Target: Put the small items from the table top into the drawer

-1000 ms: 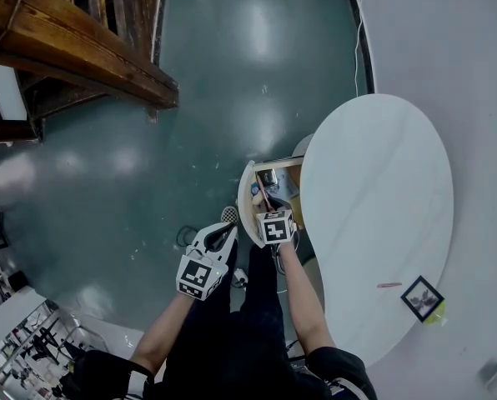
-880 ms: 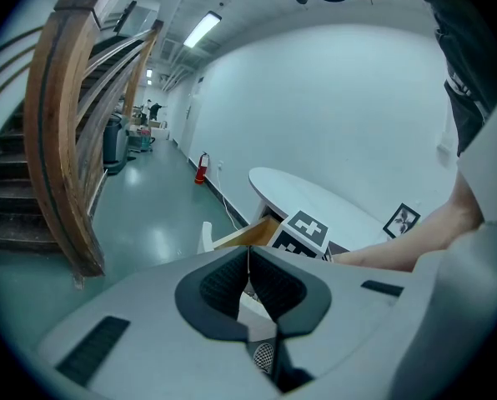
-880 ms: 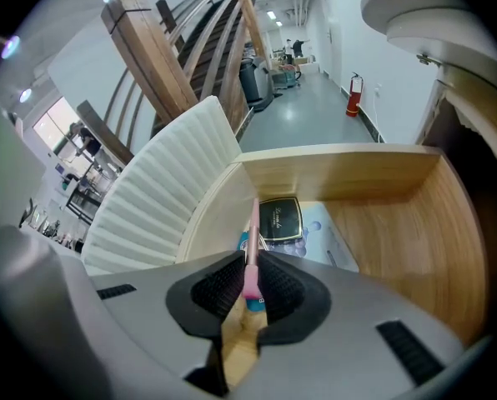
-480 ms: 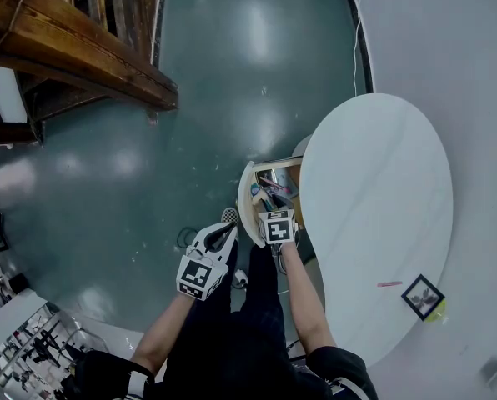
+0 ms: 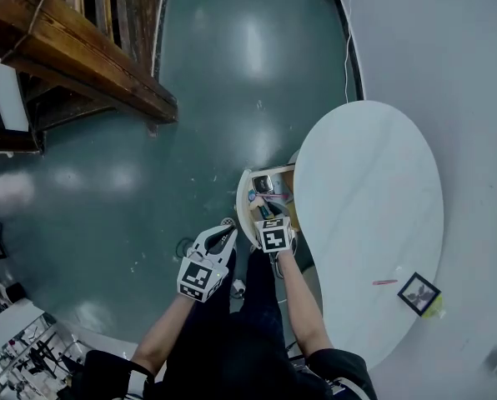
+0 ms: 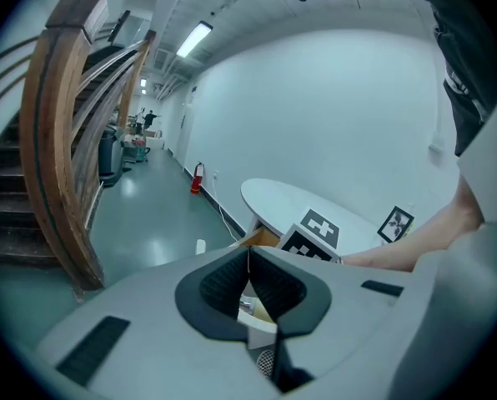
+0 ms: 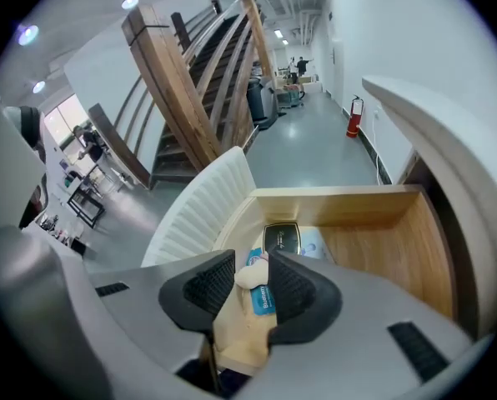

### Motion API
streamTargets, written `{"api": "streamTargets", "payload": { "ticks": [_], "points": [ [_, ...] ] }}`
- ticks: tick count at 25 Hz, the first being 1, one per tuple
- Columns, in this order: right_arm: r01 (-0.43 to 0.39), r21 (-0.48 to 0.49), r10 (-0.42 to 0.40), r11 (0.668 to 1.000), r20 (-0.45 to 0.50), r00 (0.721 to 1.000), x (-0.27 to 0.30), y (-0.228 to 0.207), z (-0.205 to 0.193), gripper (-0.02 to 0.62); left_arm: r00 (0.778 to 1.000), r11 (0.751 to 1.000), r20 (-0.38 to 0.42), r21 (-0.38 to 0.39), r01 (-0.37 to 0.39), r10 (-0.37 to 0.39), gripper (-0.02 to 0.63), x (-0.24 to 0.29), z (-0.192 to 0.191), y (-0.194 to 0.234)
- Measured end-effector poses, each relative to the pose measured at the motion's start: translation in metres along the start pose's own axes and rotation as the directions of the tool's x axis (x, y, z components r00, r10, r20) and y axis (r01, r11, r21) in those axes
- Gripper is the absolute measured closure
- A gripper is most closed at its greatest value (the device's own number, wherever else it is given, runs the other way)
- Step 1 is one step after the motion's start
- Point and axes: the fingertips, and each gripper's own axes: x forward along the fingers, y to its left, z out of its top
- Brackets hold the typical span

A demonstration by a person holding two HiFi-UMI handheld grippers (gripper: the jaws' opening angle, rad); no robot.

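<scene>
Small items left on the surface: a thin pink pen and a small frame, both at its near end. The frame sits by the right edge, with the pen just beside it, further in.

The drawer stands open at the surface's left edge and holds a black case, a blue packet and a pale soft lump.

The right gripper hangs over the drawer. Its jaws have just been opening and stand released, gripping nothing. The left gripper is off the surface, over the floor, with its jaws closed together on nothing.

Judgement:
- **Pen:** light, stiff, slick and liable to roll. Grasp across the barrel at mid-length.
- **Frame:** light, with a face that is probably fragile. Grasp by opposite edges, gently.
</scene>
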Motion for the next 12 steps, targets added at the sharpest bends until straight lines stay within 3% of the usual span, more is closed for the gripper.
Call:
{"api": "streamTargets", "payload": {
  "ticks": [2, 5, 12],
  "points": [
    [0.009, -0.005, -0.008, 1.0, 0.024, 1.0, -0.013, 0.006, 0.007, 0.46, 1.0, 1.0, 0.01, 0.011, 0.005, -0.005, 0.584, -0.009, 0.007, 0.0],
    [0.035, -0.005, -0.034, 0.999, 0.074, 0.997, -0.038, 0.012, 0.021, 0.517, 0.999, 0.999, 0.035, 0.033, 0.008, -0.009, 0.584, -0.021, 0.024, -0.001],
    [0.092, 0.001, -0.09, 0.996, 0.209, 0.974, -0.106, 0.014, 0.05, 0.551, 0.995, 0.995, 0.096, 0.099, 0.026, -0.036, 0.584, -0.043, 0.059, -0.02]
  ]
}}
